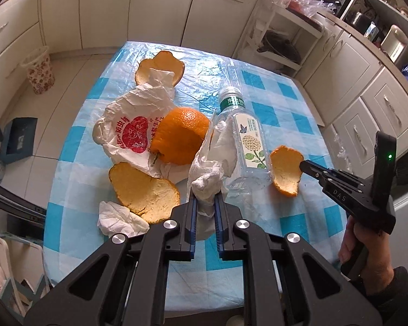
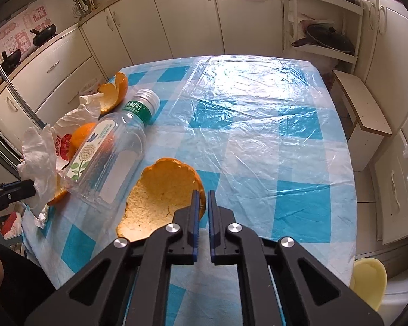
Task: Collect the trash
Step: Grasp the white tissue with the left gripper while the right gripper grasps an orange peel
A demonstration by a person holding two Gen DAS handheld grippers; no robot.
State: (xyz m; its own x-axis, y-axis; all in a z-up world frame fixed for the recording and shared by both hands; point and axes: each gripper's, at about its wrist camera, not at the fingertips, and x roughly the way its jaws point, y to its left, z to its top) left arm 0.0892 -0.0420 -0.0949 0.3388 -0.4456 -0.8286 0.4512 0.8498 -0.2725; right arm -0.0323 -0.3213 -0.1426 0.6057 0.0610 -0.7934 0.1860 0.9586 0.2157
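Note:
My left gripper is shut on a crumpled white tissue, which it holds just above the table. The same tissue shows at the left edge of the right wrist view. My right gripper is shut on the rim of a curled orange peel; in the left wrist view its tip pinches the upper edge of that peel. A clear plastic bottle with a green label lies on its side between the two grippers.
On the blue-checked tablecloth lie a domed orange peel, a white printed bag, two flat peels and a second tissue. A patterned wastebasket stands on the floor at the far left.

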